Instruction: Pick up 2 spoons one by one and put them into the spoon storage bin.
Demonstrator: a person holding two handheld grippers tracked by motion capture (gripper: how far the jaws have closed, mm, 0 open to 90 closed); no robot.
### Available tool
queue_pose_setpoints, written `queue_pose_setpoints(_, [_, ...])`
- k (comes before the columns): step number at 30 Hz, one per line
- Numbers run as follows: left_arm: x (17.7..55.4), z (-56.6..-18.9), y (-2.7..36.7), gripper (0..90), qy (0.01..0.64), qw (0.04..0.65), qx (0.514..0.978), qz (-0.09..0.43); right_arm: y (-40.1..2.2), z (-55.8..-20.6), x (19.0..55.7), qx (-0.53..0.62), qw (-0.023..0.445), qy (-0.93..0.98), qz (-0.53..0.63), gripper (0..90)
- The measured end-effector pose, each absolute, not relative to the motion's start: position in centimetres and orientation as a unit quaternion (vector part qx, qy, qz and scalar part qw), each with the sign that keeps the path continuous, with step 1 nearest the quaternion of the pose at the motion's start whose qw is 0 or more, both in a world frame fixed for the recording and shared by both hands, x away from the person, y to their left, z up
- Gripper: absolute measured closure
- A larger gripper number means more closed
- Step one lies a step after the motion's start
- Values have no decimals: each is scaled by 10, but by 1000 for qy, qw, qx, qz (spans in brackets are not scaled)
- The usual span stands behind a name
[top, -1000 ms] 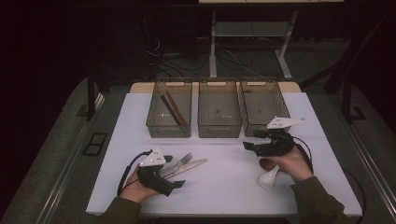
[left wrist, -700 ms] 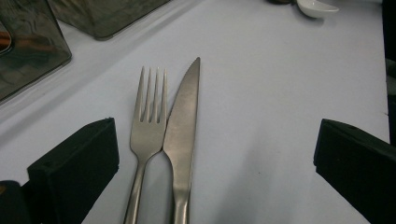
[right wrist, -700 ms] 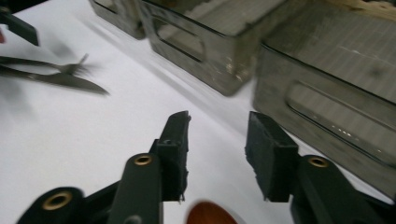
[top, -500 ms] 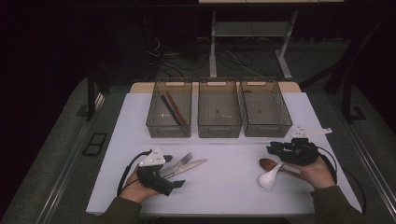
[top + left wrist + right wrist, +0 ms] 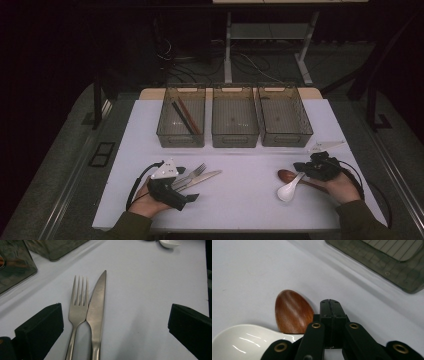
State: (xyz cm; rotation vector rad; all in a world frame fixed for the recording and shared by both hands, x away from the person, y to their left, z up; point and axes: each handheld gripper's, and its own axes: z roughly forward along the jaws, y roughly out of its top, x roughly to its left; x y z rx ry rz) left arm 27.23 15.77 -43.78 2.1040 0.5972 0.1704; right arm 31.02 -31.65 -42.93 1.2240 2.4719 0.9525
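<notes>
On the white worktop [image 5: 240,200] stand three clear bins in a row; taking the middle bin [image 5: 235,117] as the landmark, the bin to its left [image 5: 182,120] holds two sticks, one dark and one reddish, lying slantwise, while the middle bin itself and the bin to its right [image 5: 284,117] look bare inside. Nearer the person than the middle bin and to its left lie one fork [image 5: 77,307] and one knife [image 5: 97,307], side by side and touching along their middles, both between the spread jaws of the left claw [image 5: 182,192], whose pads stand well apart on either side without pressing them. Nearer the person and to the right of the middle bin lie two spoons, one brown wooden spoon [image 5: 292,311] and one white spoon [image 5: 242,343], the white bowl overlapping the edge of the brown one. The right claw [image 5: 330,302] has just been closing and is now pressed together with nothing between its jaws, just beside the wooden spoon's bowl
</notes>
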Motion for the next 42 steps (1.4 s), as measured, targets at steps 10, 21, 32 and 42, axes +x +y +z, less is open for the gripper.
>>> queue_pose_setpoints(10, [274,-439,158,0,244,455,854,67,-318,-438,311,419,119,850,297,898])
queue_pose_setpoints(21, [272,-438,158,0,241,455,854,69,-328,-435,299,426,127,846,295,898])
queue_pose_setpoints(32, [272,-439,156,0,240,453,856,67,-340,-433,285,433,128,840,301,898])
queue_pose_setpoints(42, [272,-439,155,0,237,451,858,65,-344,-431,274,431,128,840,303,898])
